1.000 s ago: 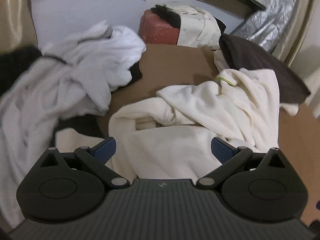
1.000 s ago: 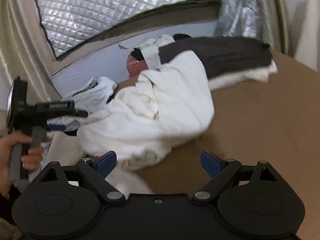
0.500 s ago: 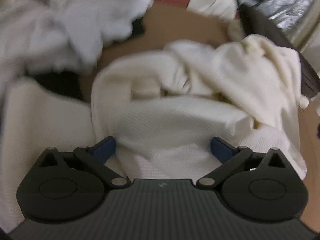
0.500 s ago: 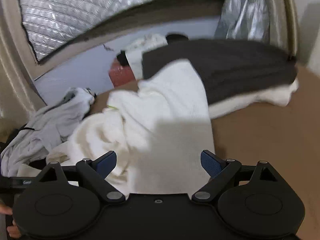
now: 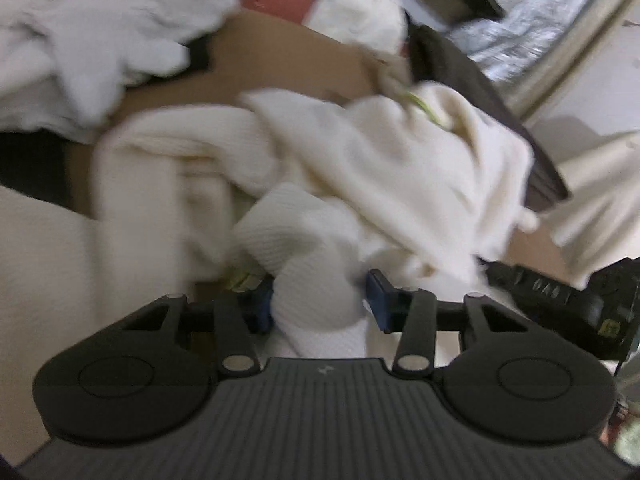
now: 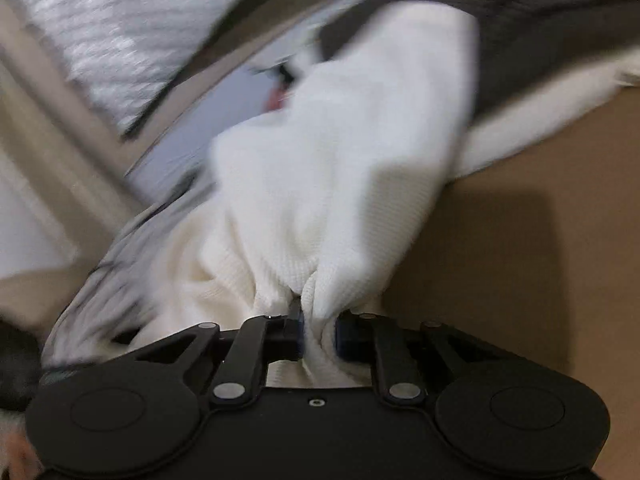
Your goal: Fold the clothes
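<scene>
A: Where's the cream top [image 5: 360,168]?

B: Crumpled mid-worktop [image 6: 540,260], near a dark garment [image 6: 540,32]. Both grippers have just been closing on it: the right gripper [image 6: 318,330] has its jaws pinched tight on a bunched fold, and the left gripper [image 5: 318,300] has a thick roll of the knit filling its jaws.

A: So how to lift it well?

B: Raise both together, I'd judge, then draw apart until the cloth hangs flat. Watch that the left has one layer, not a wad.
</scene>
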